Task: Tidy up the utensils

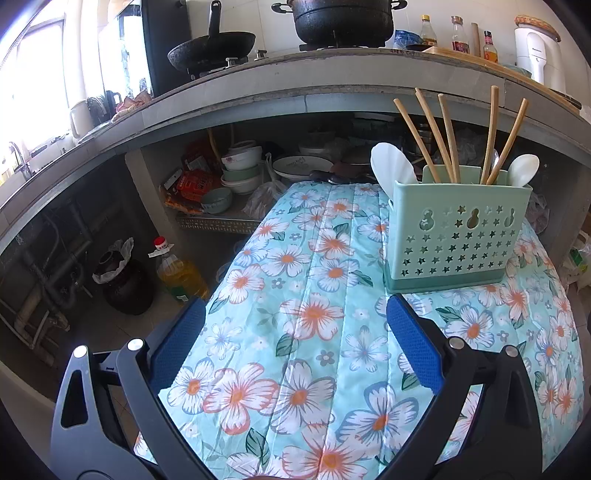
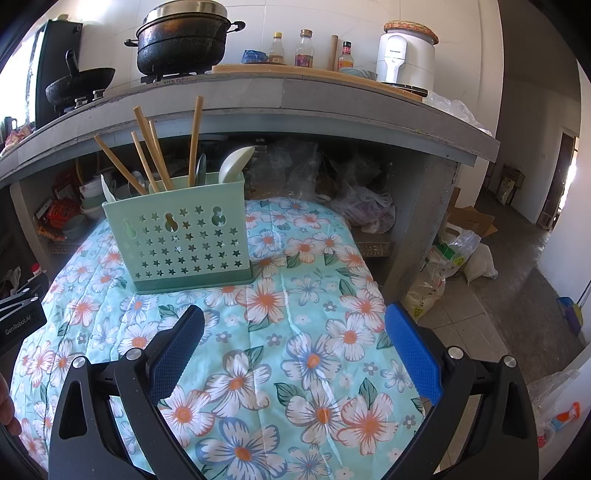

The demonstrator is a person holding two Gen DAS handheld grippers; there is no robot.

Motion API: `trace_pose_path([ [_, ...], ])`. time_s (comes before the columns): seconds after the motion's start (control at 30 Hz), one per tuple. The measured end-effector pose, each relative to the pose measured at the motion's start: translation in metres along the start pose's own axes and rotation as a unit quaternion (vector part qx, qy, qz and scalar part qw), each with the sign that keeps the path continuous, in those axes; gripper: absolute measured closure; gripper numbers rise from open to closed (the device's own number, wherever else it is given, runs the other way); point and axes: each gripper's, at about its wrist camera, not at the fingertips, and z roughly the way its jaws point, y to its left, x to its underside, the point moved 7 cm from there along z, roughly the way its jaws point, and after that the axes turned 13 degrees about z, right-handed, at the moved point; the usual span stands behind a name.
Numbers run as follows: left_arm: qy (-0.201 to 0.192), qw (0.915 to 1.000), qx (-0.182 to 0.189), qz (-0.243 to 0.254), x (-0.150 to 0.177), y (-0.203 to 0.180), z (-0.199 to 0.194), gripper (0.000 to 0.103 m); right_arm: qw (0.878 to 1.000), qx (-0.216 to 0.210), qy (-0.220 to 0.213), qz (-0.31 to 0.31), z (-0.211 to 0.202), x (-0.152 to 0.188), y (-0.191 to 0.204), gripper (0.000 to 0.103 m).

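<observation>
A mint-green utensil holder [image 1: 458,236] with star-shaped holes stands upright on a table with a floral cloth [image 1: 314,332]. It holds several wooden chopsticks [image 1: 436,136] and white spoons [image 1: 388,166]. In the right wrist view the holder [image 2: 184,236] stands at the upper left with chopsticks [image 2: 155,151] and a spoon [image 2: 234,162] in it. My left gripper [image 1: 295,314] is open and empty, low over the cloth, left of and nearer than the holder. My right gripper [image 2: 293,321] is open and empty, nearer than the holder and to its right.
A grey concrete counter [image 1: 295,85] runs behind the table, with a wok [image 1: 210,48], a pot [image 1: 343,22], bottles and a white appliance [image 2: 406,55] on it. Bowls and plates [image 1: 243,166] sit under it. An oil bottle [image 1: 181,273] and a dark jar [image 1: 125,284] stand on the floor at left, bags [image 2: 443,266] at right.
</observation>
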Motion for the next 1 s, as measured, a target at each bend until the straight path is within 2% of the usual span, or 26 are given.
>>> trace_pose_path([
  [1.0, 0.004, 1.0, 0.002, 0.0, 0.0021, -0.0003, 0.0007, 0.009, 1.0, -0.001, 0.0, -0.001, -0.0006, -0.001, 0.0012, 0.008],
])
